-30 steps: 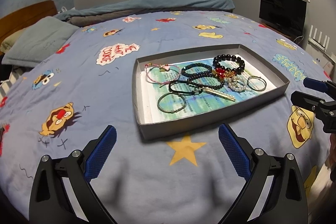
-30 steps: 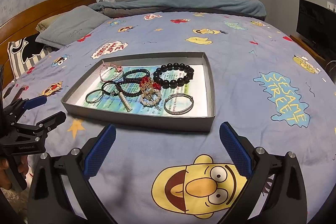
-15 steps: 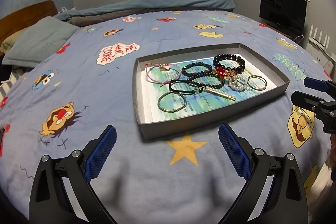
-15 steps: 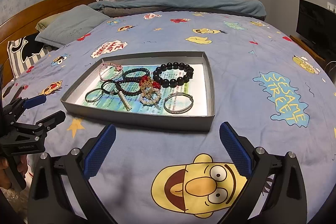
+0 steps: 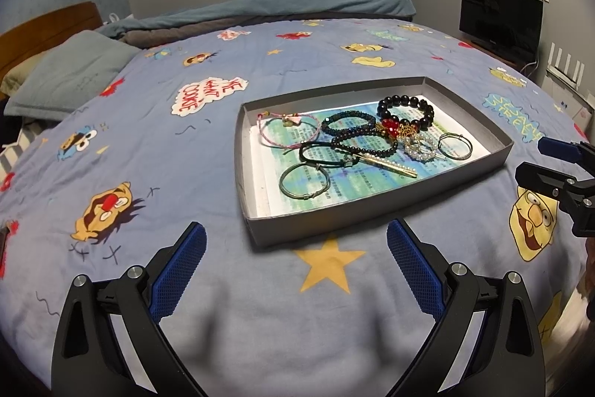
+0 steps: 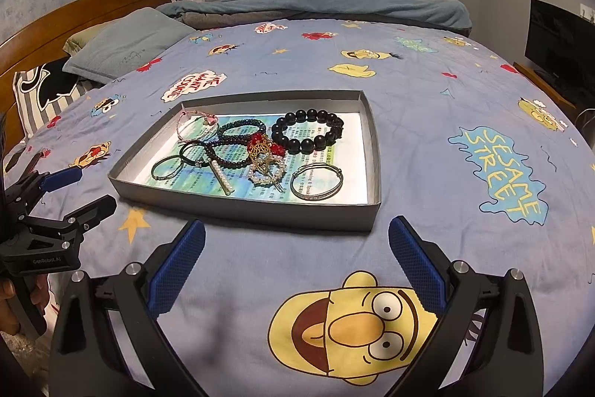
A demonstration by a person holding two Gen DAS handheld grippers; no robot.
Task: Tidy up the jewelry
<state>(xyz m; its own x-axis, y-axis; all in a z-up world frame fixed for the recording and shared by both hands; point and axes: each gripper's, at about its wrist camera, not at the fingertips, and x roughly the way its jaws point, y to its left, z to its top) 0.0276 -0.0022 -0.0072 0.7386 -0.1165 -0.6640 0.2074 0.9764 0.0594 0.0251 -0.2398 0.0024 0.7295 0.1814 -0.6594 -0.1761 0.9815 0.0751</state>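
Both sets of fingers are spread wide and empty, hovering over the bedspread short of the tray. Left wrist view: left gripper point(image 5: 293, 259) open above the yellow star, tray point(image 5: 379, 211) at 12–1 o'clock, near wall just ahead of the fingertips. Jewelry is piled mid-tray: green bangle point(image 5: 305, 182) nearest, pink cord bracelet point(image 5: 289, 133) at 11, big black bead bracelet point(image 5: 406, 112) at the far side, silver bangle point(image 5: 455, 146) toward 2. Right gripper point(image 5: 539, 162) sits at 3 o'clock, also open. Right wrist view: right gripper point(image 6: 295, 261) open over the cartoon face, tray point(image 6: 245, 209) at 12, silver bangle point(image 6: 317, 180) closest to it, black bead bracelet point(image 6: 308, 131) behind, left gripper point(image 6: 80, 188) at 9 o'clock. Risks, my read: small bead strands, black cord, gold pin and pearl piece overlap around the red charm, so lifting one likely drags neighbours. Tray is light cardboard on a soft bed; a finger catching the wall could tip or shove it. Thin bangles lying flat may slip out of the pads.
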